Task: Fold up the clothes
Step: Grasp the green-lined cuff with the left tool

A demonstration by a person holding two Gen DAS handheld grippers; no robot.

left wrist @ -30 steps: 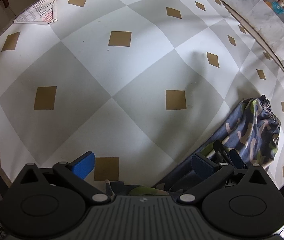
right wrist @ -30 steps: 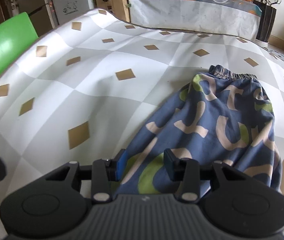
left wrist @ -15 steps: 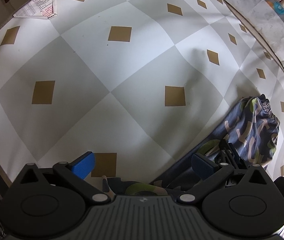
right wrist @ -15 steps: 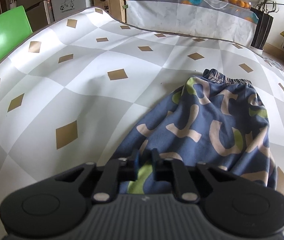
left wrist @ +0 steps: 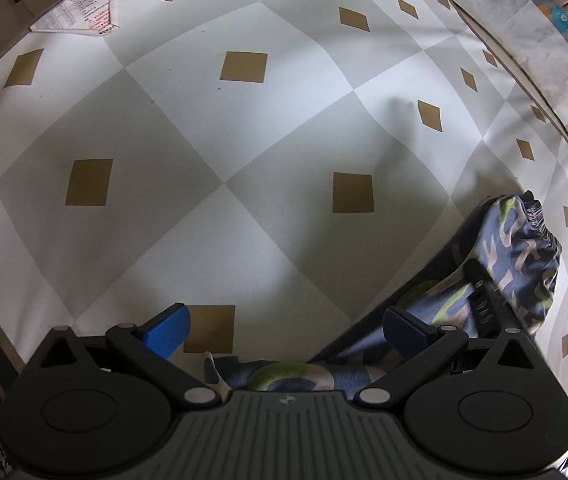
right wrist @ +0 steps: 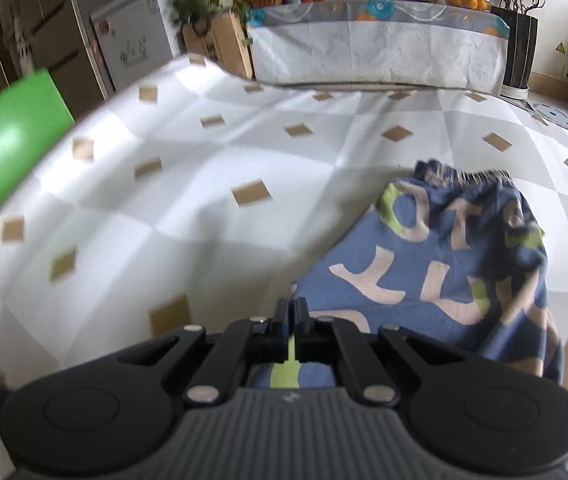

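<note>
A pair of blue patterned shorts (right wrist: 436,264) lies spread on the desk (right wrist: 212,152), over a checked grey-and-white cloth with tan squares. The shorts' striped waistband (right wrist: 460,174) lies toward the far side and the near hem sits at the right claw (right wrist: 291,320), which is clenched on a pinch of the blue-and-green fabric. In the left wrist view the left claw (left wrist: 284,332) stands released, its blue pads spread wide above a corner of the same garment that runs under its body; whether that claw touches the cloth cannot be told. Wide bare desk opens to the left of the shorts and beyond them, up to a printed leaflet (left wrist: 80,20) at the far left corner. The desk's left edge falls off beside a green chair (right wrist: 8,148); beyond its far edge stands a covered sideboard (right wrist: 376,52) with fruit and jars. The right wrist view is blurred by motion, and the hem inside the right claw is mostly hidden by the claw's own housing.
</note>
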